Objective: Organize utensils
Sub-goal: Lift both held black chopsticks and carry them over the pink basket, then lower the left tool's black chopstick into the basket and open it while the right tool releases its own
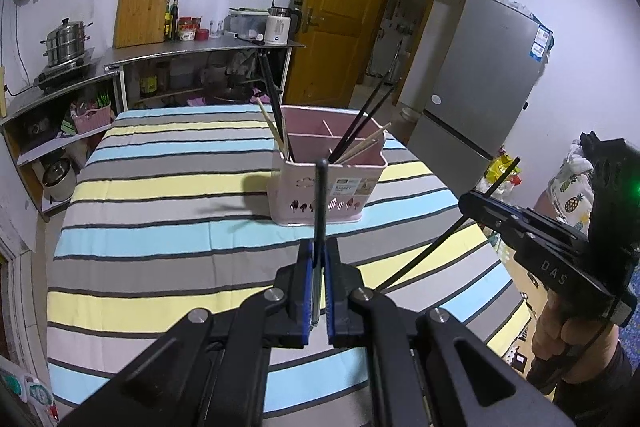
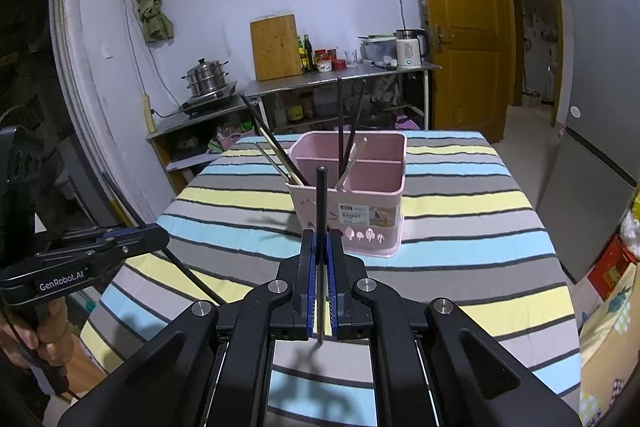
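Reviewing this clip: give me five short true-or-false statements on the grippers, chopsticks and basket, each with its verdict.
1. The left gripper is shut on a dark chopstick. True.
2. The right gripper is open and holds nothing. False: it clamps a dark chopstick.
3. The pink plastic divided basket lies tipped over. False: it stands upright.
4. The basket already holds chopsticks. True.
5. The striped tablecloth is plain white. False: blue, yellow and grey stripes.

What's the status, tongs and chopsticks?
Left tongs shut on a black chopstick. Right tongs likewise. Pink basket ahead, nothing in the way.
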Available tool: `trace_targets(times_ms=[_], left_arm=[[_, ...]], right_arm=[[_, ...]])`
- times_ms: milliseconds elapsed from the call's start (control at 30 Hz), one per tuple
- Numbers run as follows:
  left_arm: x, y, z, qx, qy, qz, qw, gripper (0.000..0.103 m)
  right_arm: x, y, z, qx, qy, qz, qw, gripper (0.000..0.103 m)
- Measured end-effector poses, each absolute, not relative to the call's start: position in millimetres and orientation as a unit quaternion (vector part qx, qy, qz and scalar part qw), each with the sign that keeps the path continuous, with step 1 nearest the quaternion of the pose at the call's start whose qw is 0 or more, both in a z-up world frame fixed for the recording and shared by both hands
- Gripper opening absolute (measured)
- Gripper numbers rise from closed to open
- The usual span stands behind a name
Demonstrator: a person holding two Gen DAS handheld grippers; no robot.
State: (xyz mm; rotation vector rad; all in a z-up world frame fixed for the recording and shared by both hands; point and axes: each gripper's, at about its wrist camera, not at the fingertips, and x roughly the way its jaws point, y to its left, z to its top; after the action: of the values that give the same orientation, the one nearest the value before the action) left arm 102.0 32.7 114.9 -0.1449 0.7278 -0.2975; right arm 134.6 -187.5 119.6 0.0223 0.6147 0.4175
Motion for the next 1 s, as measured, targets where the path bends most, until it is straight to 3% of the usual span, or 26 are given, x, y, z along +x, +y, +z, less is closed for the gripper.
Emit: trace_targets(times_ms=[1000], left_arm=[[188.6, 22.0, 215.4, -0.049, 0.267, -0.144, 0.951, 0.006]], right_arm=[[192.4, -170.7, 197.7, 0.034, 0.188, 0.208, 0.959, 0.005]])
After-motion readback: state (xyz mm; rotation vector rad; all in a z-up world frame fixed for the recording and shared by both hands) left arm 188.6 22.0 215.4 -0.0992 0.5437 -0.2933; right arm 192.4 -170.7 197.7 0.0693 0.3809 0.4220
